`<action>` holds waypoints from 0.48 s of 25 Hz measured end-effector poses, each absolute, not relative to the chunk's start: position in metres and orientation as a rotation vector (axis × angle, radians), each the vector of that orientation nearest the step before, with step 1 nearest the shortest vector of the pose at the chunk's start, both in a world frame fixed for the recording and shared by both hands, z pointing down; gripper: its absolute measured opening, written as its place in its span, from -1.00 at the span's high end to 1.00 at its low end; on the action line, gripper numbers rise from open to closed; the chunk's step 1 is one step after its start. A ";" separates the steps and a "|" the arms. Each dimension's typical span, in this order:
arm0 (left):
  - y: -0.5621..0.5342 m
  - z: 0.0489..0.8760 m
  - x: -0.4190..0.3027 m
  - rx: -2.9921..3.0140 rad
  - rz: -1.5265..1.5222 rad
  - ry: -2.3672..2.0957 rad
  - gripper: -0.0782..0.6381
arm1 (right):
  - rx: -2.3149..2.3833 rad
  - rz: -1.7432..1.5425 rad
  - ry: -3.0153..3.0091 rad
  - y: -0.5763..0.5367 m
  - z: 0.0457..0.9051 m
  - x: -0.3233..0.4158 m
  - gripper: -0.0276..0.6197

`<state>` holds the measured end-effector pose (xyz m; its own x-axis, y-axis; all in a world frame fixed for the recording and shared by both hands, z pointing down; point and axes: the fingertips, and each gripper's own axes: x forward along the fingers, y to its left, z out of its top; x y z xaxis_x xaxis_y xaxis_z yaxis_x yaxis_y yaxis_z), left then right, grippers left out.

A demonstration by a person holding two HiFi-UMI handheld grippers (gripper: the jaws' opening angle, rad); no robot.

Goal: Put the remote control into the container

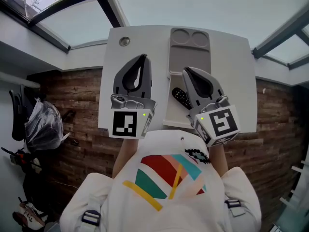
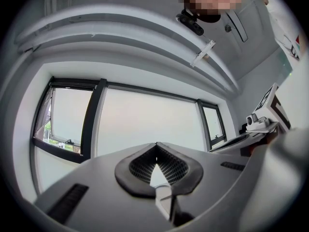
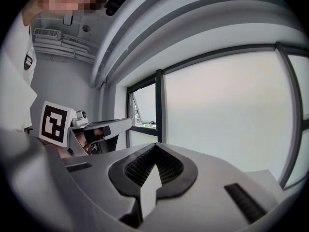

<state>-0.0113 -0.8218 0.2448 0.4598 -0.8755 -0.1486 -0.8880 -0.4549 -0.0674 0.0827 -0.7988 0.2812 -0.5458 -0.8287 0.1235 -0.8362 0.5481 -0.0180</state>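
Observation:
A black remote control (image 1: 180, 98) lies on the white table (image 1: 231, 76), just in front of a long grey container (image 1: 189, 57) with two round hollows at its far end. My left gripper (image 1: 143, 57) is held above the table's left part, shut and empty. My right gripper (image 1: 186, 70) hovers over the remote and the container's near end, also shut with nothing in it. In the left gripper view the jaws (image 2: 155, 145) meet at the tip and face windows. The right gripper view shows its closed jaws (image 3: 155, 147) against a window too. Neither gripper view shows the remote.
A round metal grommet (image 1: 124, 41) sits in the table's far left corner. On the wooden floor at the left are a shiny dark bag (image 1: 43, 124) and shoes (image 1: 29, 214). Windows run behind the table.

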 end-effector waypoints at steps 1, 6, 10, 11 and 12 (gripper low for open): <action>-0.822 0.245 -0.012 -2.566 0.140 1.564 0.76 | 1.442 0.116 -2.664 -0.798 0.283 0.083 0.91; -0.823 0.249 -0.017 -2.570 0.143 1.585 0.76 | 1.422 0.120 -2.645 -0.800 0.287 0.081 0.91; -0.823 0.257 -0.020 -2.584 0.123 1.602 0.76 | 1.420 0.148 -2.612 -0.800 0.296 0.082 0.91; -0.824 0.258 -0.021 -2.587 0.118 1.607 0.76 | 1.421 0.159 -2.603 -0.800 0.298 0.082 0.91; -0.824 0.259 -0.022 -2.589 0.112 1.611 0.76 | 1.421 0.169 -2.594 -0.800 0.300 0.083 0.91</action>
